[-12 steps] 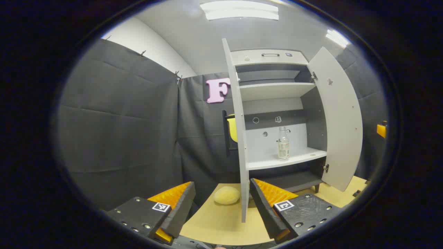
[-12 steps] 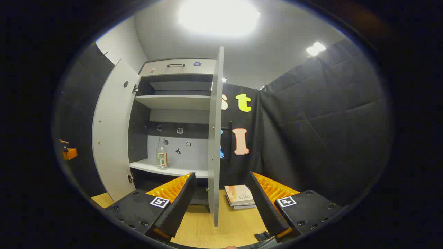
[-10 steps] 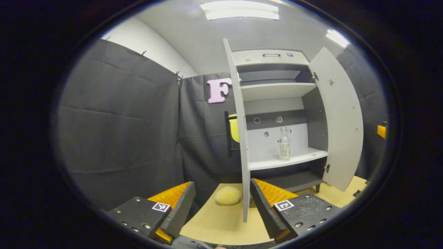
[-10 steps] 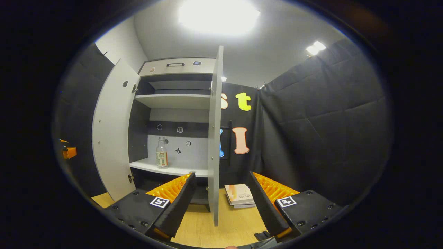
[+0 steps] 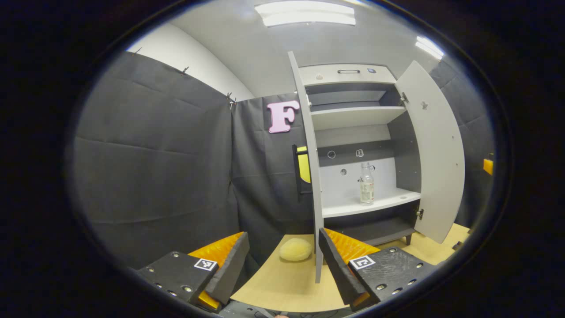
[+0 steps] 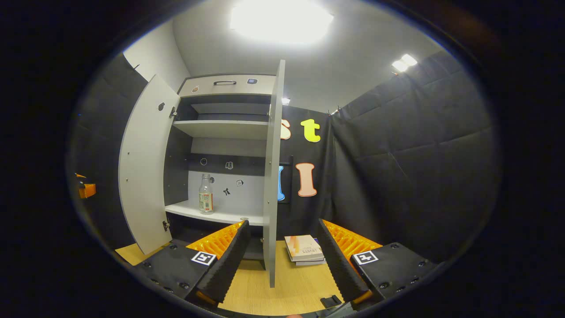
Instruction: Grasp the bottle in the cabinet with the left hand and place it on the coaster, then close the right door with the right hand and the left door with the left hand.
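Clear labelled bottle (image 5: 366, 183) upright on the cabinet's (image 5: 353, 115) lower shelf — both doors (image 5: 435, 150) open.

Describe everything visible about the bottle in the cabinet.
The bottle is clear, seemingly glass or plastic, with a narrow neck and a pale label band around its lower body. It stands upright on the cabinet's white lower shelf, before the pale back panel, between both open doors. Nothing else touches it; contents cannot be told.

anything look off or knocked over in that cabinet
Nothing stands out. The bottle stands upright on the lower shelf, both doors hang open and straight, and nothing has spilled.
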A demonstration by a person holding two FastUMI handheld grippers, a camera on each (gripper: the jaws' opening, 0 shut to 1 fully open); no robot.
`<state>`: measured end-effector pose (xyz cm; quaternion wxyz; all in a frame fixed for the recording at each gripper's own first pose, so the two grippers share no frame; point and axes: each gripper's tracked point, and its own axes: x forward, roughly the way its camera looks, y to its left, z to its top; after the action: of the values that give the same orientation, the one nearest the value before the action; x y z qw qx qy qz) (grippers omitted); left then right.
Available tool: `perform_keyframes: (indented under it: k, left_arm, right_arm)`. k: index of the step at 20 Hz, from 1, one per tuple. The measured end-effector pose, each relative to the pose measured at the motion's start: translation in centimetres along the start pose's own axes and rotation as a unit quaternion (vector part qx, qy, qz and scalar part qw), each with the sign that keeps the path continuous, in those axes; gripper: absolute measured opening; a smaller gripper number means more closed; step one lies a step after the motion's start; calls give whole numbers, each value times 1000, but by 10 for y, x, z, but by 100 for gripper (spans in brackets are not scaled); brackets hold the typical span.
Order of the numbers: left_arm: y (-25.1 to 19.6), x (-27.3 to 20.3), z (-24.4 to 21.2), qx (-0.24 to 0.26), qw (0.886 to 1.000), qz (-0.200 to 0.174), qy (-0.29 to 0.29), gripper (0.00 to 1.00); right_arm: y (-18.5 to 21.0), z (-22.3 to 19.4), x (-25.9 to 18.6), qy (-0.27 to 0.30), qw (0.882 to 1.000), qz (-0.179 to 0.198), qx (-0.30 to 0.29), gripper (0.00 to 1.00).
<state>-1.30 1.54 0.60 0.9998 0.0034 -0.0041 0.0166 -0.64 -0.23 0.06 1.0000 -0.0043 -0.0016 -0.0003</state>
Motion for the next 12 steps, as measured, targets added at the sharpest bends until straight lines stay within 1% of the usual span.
perform_keyframes:
  k: [7,12]
  left_arm:
    - [-3,-12,4,-4,1000,5,-9,94]
    - [-18,-16,13,-11,1000,1,-19,94]
  right_arm:
    - [-9,-2,-6,-1,1000,-6,2,96]
    - [-25,-1,-10,-6,1000,-7,-1,96]
